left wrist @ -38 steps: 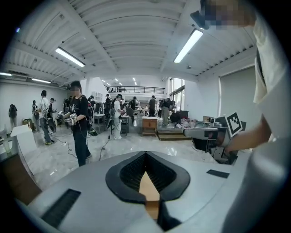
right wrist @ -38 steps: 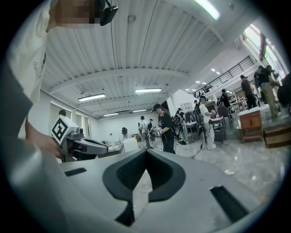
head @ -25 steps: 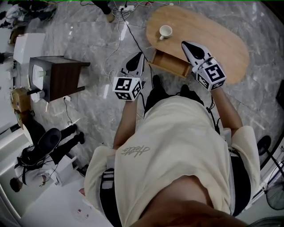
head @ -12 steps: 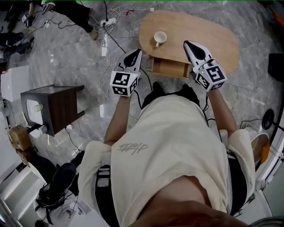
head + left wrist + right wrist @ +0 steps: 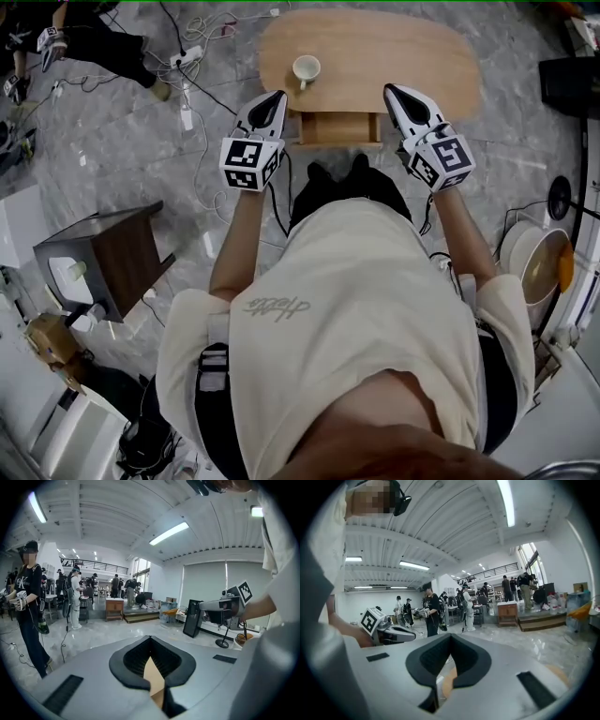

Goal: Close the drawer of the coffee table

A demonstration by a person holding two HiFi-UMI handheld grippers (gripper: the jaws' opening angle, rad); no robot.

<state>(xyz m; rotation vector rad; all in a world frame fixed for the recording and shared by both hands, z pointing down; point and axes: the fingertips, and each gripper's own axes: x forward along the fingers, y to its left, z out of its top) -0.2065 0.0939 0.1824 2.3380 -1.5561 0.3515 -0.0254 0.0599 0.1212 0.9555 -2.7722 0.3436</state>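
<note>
Head view, looking steeply down. A grey marble floor (image 5: 103,141) fills the frame, with cables trailing across its upper left. My operator's cream shirt takes up the lower centre.

At the top centre stands the oval light-wood coffee table (image 5: 403,47). A dark brown square side table (image 5: 103,258) sits at the left edge, well apart from it.

The shallow light-wood drawer (image 5: 339,127) stands pulled out from the table's near edge, toward the person. It lies between the two grippers, and neither touches it.

The left gripper (image 5: 271,97), grey with a marker cube, hangs just left of the drawer. The right gripper (image 5: 395,93) hangs just right of it. In each gripper's own view the jaws stand together with nothing between them. Only a sliver of tan wood shows through the slit.

A small white handled cup (image 5: 305,68) rests on the tabletop, above and left of the drawer.

I judge the drawer to be a light, stiff wooden box that should slide with a modest push. I would press on its front face near the middle, or on both sides at once, so it does not twist in its runners. The cup looks fragile, so a slam could jolt it.

Much is hidden. The tabletop covers the runners and the drawer's back part. I cannot make out a handle, or whether anything lies inside — the drawer is too small here. The table's legs are out of sight.
</note>
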